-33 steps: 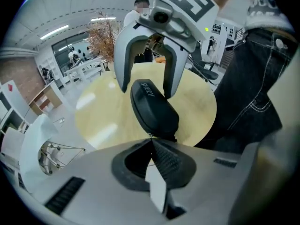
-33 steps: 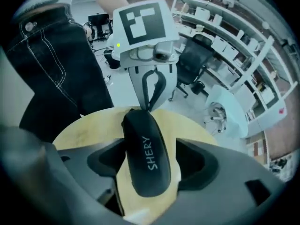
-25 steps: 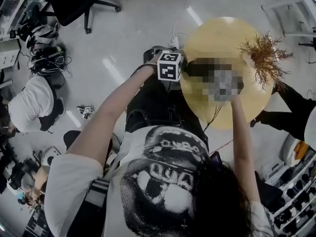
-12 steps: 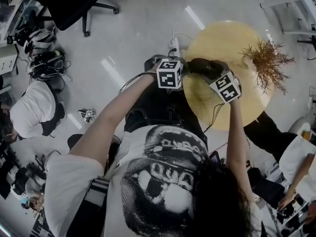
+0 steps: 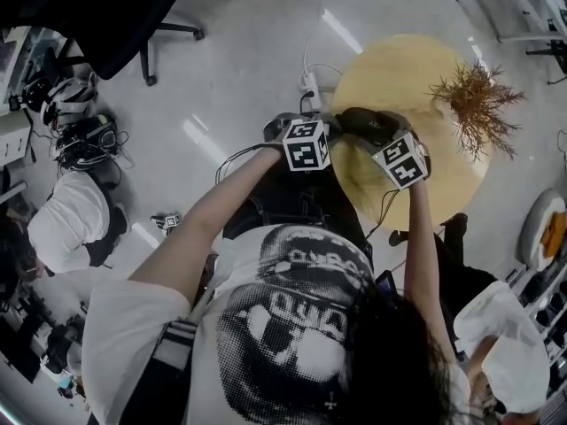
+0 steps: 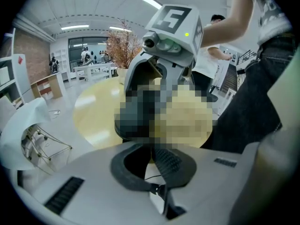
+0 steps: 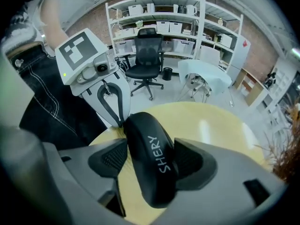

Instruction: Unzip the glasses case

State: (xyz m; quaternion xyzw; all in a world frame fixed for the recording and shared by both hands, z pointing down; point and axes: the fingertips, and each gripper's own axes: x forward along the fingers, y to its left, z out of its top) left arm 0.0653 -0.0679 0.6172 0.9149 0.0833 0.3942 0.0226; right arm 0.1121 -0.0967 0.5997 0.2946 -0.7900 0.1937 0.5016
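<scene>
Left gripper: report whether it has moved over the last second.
No. The left gripper still sits at the left edge of the round yellow wooden table, beside the black oval glasses case, as before.

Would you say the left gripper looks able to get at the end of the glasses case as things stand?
Probably yes. The left gripper has its tips at the far end of the glasses case in the right gripper view; the right gripper, its jaws just opening, straddles only the middle.

Ahead of the left gripper (image 6: 154,159), past a round yellow table (image 6: 96,114), white desks (image 6: 93,71) front a dark window (image 6: 89,46); strip lights (image 6: 152,2) overhead, brick wall (image 6: 28,55) to its left.
</scene>
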